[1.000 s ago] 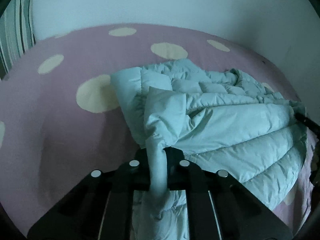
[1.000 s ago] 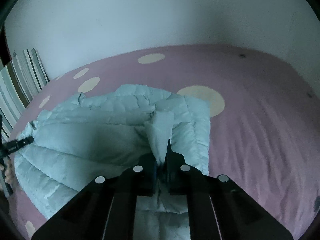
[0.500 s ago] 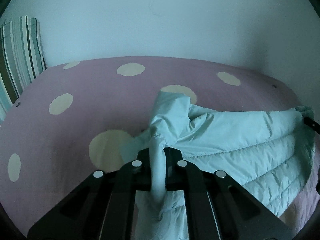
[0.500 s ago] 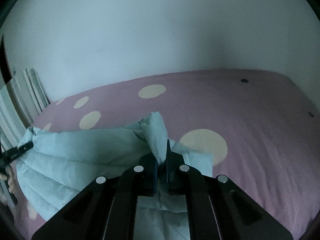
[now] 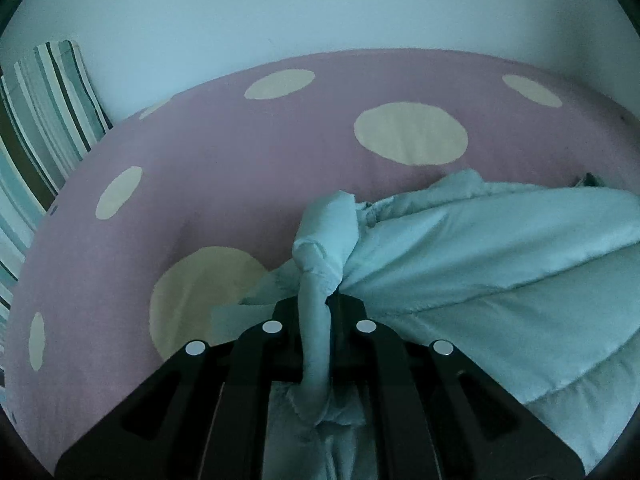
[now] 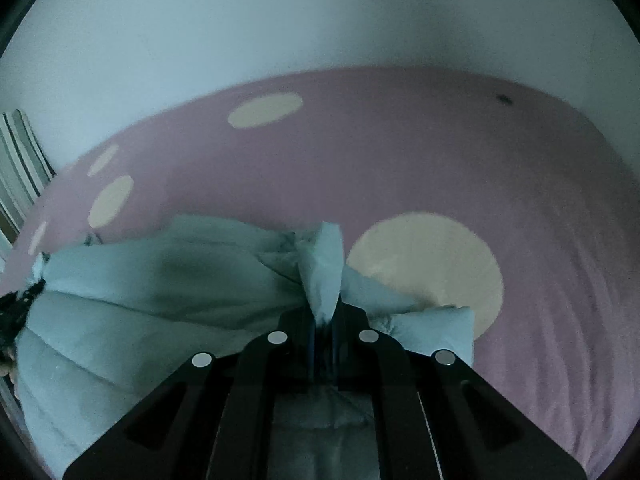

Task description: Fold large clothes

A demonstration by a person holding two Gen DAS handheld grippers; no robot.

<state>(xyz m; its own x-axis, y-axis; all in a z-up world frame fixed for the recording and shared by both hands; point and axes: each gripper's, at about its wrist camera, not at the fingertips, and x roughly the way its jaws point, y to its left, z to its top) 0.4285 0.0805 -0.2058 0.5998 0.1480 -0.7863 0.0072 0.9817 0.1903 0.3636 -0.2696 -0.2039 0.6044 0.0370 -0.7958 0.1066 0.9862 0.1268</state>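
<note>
**Puffy jacket lifted by two corners over the spotted bed**

Left wrist view: our left gripper (image 5: 318, 308) has its jaws closed down on a rolled wad of the pale mint quilted down jacket (image 5: 500, 280), with a fat bunch of fabric standing up past the fingertips and more hanging below between the black fingers. From that pinch the jacket fans out to the right as a broad panel, held clear of the pink bedsheet with cream polka dots (image 5: 248, 160) for most of its width; whether its lower hem touches the bed we cannot tell. A green-and-white striped cushion (image 5: 44, 120) leans at the far left against the plain pale wall (image 5: 320, 12).

Right wrist view: our right gripper (image 6: 324, 316) is likewise clamped tight on a bunched corner of the jacket (image 6: 140, 320), a wedge of cloth poking up between the jaws. Here the garment stretches away to the left, sagging in the middle, and a loose padded flap (image 6: 432, 328) droops on the right over a large cream dot. The bedsheet (image 6: 400, 160) runs back to the wall.

We judge the jacket light, soft and springy, its slick shell liable to creep out of a shallow pinch, so deep bites on thick seamed edges, as now, look the surest hold. Its long axis runs side to side between our two grippers, roughly parallel to the back wall, quilting channels following that line.
</note>
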